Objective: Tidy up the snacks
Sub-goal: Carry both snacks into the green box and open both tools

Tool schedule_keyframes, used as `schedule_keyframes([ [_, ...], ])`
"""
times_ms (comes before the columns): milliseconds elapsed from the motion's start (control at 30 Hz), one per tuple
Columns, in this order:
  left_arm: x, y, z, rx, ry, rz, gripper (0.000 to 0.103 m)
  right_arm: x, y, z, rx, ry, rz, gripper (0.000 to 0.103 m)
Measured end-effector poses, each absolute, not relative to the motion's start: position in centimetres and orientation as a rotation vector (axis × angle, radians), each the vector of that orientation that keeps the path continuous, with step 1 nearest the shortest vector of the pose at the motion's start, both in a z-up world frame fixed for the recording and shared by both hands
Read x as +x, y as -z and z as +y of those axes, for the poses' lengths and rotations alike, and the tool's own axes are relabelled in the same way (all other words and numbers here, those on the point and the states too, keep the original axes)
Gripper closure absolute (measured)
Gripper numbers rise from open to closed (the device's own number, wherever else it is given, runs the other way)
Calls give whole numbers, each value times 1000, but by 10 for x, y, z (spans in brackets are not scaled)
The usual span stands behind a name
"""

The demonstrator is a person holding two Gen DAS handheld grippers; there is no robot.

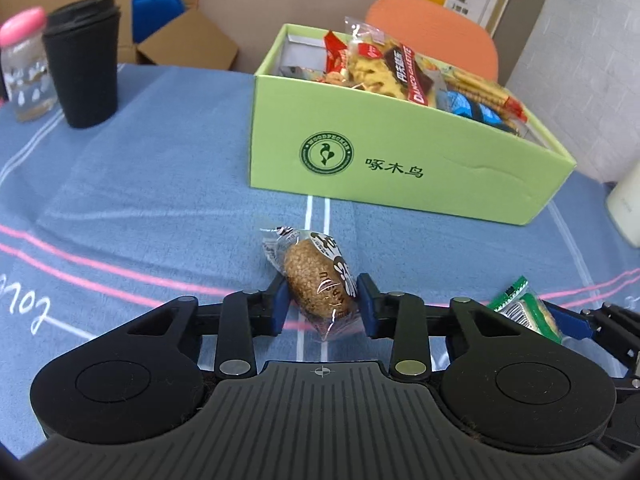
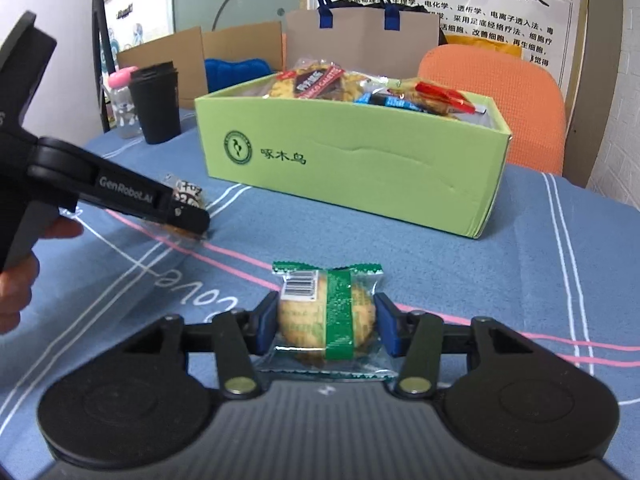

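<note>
My left gripper (image 1: 322, 304) is shut on a brown sesame cake (image 1: 318, 282) in clear wrap, its blue pads pressing both sides just above the blue tablecloth. My right gripper (image 2: 326, 326) is shut on a green-banded biscuit packet (image 2: 326, 312), with both pads against the round biscuit. The green snack box (image 1: 400, 160), holding several wrapped snacks, stands behind both grippers on the table. In the right wrist view the left gripper (image 2: 188, 216) shows at the left with the sesame cake (image 2: 190, 194) partly hidden behind it. The biscuit packet (image 1: 524, 312) also shows at the lower right of the left wrist view.
A black paper cup (image 1: 84, 66) and a pink-capped bottle (image 1: 24, 64) stand at the far left. Behind the table are an orange chair (image 1: 436, 32), cardboard boxes (image 1: 180, 40) and a paper bag (image 2: 360, 36). A white object (image 1: 624, 208) sits at the right edge. A hand (image 2: 16, 280) grips the left tool.
</note>
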State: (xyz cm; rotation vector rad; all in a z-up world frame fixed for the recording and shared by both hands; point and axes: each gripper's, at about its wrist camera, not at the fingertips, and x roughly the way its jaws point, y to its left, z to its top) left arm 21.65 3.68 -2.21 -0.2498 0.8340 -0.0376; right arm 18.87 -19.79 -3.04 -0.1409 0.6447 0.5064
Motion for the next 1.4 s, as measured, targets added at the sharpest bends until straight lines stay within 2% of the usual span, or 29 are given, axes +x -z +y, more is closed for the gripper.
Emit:
schedule_keyframes([
  [133,196,13,47,-293,90,821,92,176,14,-201,-112,-520,621,51],
  [267,193,-20,56,-324,154,763,91,177,-17,-197,-94,-543,549,51],
  [433,233,-72,52,-289,194,668,90,222,-59,-200,-101,-475,431,51],
  [567,289,-91,35,-321,250,641,90,284,-68,-208,-82,-381,394,51],
  [733,361,-82,4,-304,257,652,90,357,-46,-221,38,-357,456,50],
  [900,407,-42,-9,-255,244,720,89,379,-24,-208,56,-411,515,44],
  [967,407,-40,-7,-267,256,697,88,381,-20,-203,54,-427,535,32],
  [1000,404,-41,-5,-275,270,684,76,381,-19,-202,57,-436,539,31],
  [1033,399,-45,-4,-280,278,661,67,381,-20,-201,59,-443,539,23],
  [1067,392,-50,-2,-275,270,630,47,378,-22,-201,64,-446,535,9],
  [1100,383,-57,-1,-257,251,586,33,376,-25,-201,70,-444,526,8],
  [1200,354,-83,2,-189,208,471,27,368,-41,-205,72,-458,481,8],
  [1267,336,-95,7,-171,189,436,24,361,-51,-208,69,-450,449,4],
  [1400,292,-106,15,-169,155,400,18,349,-66,-210,64,-451,399,4],
])
